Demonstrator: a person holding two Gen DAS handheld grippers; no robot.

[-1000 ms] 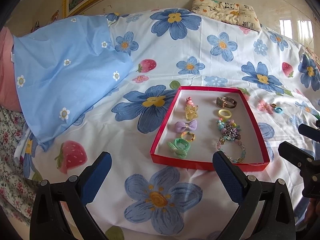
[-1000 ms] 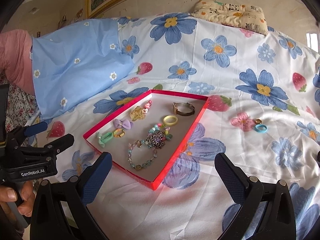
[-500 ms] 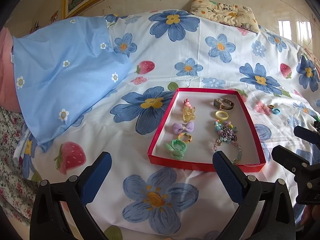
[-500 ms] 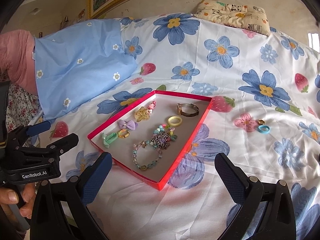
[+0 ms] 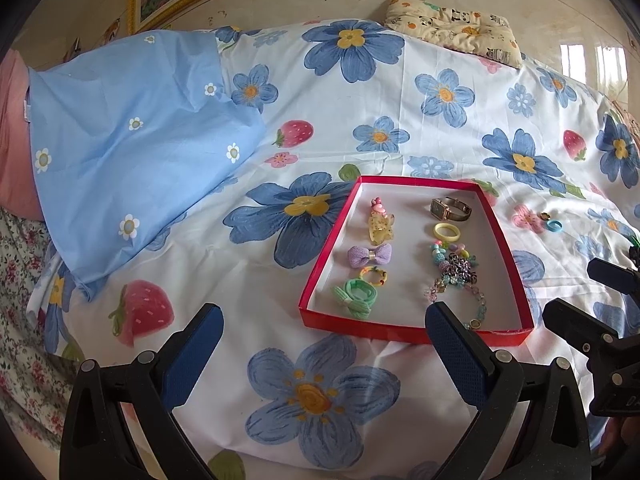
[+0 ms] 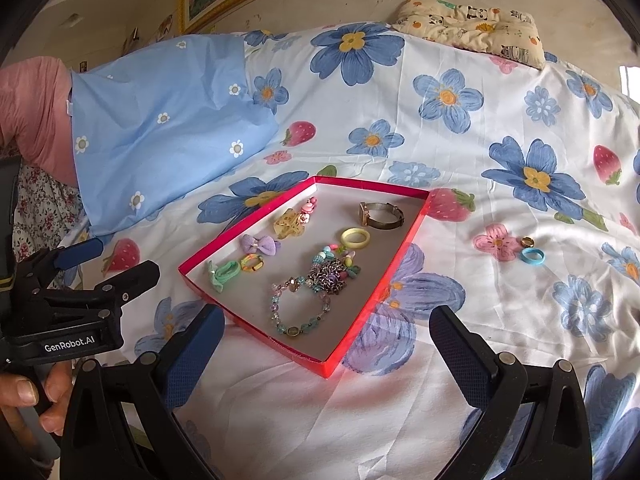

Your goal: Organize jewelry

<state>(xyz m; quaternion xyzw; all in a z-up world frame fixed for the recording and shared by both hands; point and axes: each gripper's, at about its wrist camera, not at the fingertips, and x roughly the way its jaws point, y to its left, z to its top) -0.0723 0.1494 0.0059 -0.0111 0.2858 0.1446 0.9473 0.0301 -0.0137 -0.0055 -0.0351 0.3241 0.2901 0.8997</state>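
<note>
Left tool (image 5: 324,344): fingers spread wide, holding nothing; hovers above the bed sheet at the 7 o'clock side of the tray.
Right tool (image 6: 326,344): fingers spread wide, holding nothing; hovers above the sheet at the tray's near corner.
Hand (image 6: 28,400): grips the left tool's handle, seen at 8 o'clock in the right wrist view.
Red tray (image 5: 320,268): lies flat on the floral bed sheet (image 5: 360,92); shallow, pale floor, open top.
Tray, left column: pink-and-yellow hair clip (image 5: 381,220) at 12 o'clock, purple bow (image 5: 369,255) below it, small multicolour ring (image 5: 374,275), green hair tie (image 5: 355,294) nearest.
Tray, right column: watch (image 5: 450,208) at 12 o'clock, yellow ring (image 5: 447,232), bead cluster (image 5: 456,264), beaded bracelet (image 5: 460,300) nearest.
Outside tray: blue ring (image 6: 533,257) and a small gold ring (image 6: 527,241), just beside each other on the sheet, at 3 o'clock of the tray, well apart from it.
Blue cloth (image 5: 132,148): lies on the bed at 10 o'clock of the tray.
Patterned pillow (image 5: 452,28): at the bed's far edge, 1 o'clock.
</note>
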